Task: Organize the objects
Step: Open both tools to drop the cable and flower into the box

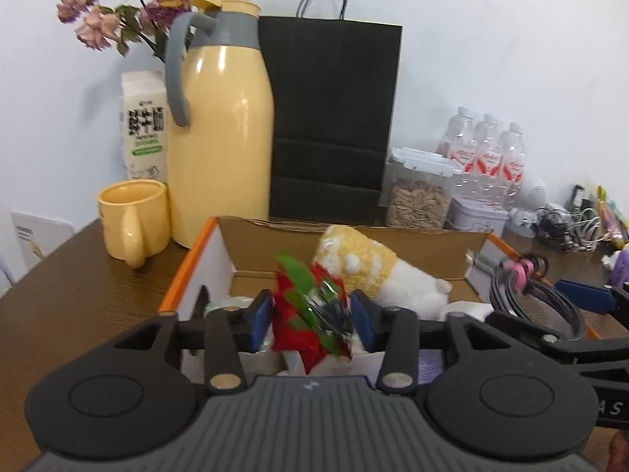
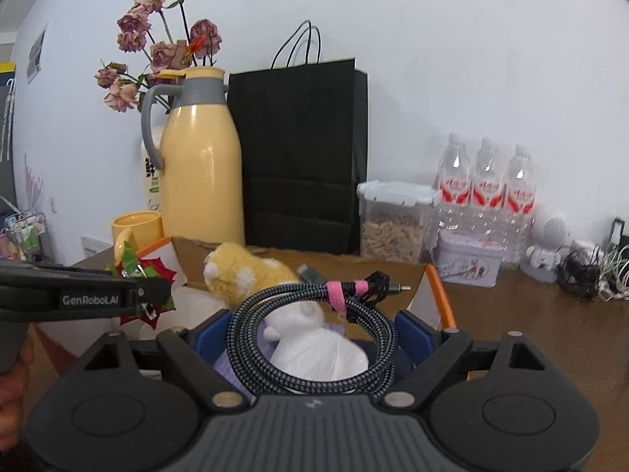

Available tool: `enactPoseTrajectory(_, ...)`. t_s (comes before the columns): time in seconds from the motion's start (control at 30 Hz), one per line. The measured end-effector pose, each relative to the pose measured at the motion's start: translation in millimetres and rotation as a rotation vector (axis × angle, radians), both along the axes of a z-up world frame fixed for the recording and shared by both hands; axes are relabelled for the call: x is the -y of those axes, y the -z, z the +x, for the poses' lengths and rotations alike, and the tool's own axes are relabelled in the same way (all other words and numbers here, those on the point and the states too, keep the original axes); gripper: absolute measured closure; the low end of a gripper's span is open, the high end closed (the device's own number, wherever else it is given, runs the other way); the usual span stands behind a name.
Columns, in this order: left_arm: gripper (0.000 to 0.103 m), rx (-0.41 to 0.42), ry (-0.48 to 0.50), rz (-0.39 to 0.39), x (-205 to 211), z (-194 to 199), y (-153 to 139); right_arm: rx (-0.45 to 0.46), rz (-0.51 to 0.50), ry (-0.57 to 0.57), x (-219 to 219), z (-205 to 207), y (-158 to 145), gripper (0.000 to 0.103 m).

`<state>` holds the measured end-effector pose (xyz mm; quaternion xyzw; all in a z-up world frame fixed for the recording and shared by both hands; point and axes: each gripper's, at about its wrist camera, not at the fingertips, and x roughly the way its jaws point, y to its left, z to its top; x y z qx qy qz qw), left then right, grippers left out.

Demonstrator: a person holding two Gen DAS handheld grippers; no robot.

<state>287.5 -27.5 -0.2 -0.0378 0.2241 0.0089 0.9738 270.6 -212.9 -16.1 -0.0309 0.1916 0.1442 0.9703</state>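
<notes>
An open cardboard box (image 1: 275, 236) with orange edges stands on the brown table; it also shows in the right wrist view (image 2: 354, 267). A yellow-and-white plush toy (image 1: 365, 267) lies inside it (image 2: 243, 271). My left gripper (image 1: 310, 320) is shut on a red-and-green foil ornament (image 1: 310, 310) and holds it over the box's near side; the ornament also shows in the right wrist view (image 2: 145, 271). My right gripper (image 2: 314, 334) is shut on a coiled braided cable (image 2: 314, 338) with a pink tie, above the box. The cable shows in the left wrist view (image 1: 523, 291).
Behind the box stand a yellow mug (image 1: 133, 220), a yellow thermos jug (image 1: 220, 126), a milk carton (image 1: 143, 126), dried roses (image 2: 157, 47), a black paper bag (image 1: 334, 118), a seed container (image 2: 393, 224), a tin (image 2: 468, 259), water bottles (image 2: 487, 185) and tangled cords (image 2: 589, 271).
</notes>
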Motion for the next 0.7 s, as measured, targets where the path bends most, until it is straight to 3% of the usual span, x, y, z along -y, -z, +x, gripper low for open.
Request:
enactPoseTrajectory(0.03,0.036,0.007,-0.006,0.011,0.7,-2.9,0.2,-0.013,-0.004,0.004,0.3,0.4,1.9,0.013)
enactPoseTrajectory(0.1,0.004,0.03,-0.023,0.021,0.2,-7.9,-0.4,-0.028,0.0,0.009,2.4,0.2,3.6,0.005)
enactPoseTrajectory(0.13,0.0,0.044,-0.032,0.027,0.1,-10.2,-1.4,-0.032,0.005,0.012,3.3,-0.7,3.2,0.0)
enactPoseTrajectory(0.37,0.0,0.028,-0.058,0.058,0.9,-10.0,2.0,-0.04,0.003,0.01,4.6,-5.7,3.3,0.0)
enactPoseTrajectory(0.7,0.0,0.077,-0.049,0.04,-1.5,-27.1,-6.6,-0.008,0.014,0.016,8.8,-19.9,-4.0,0.0)
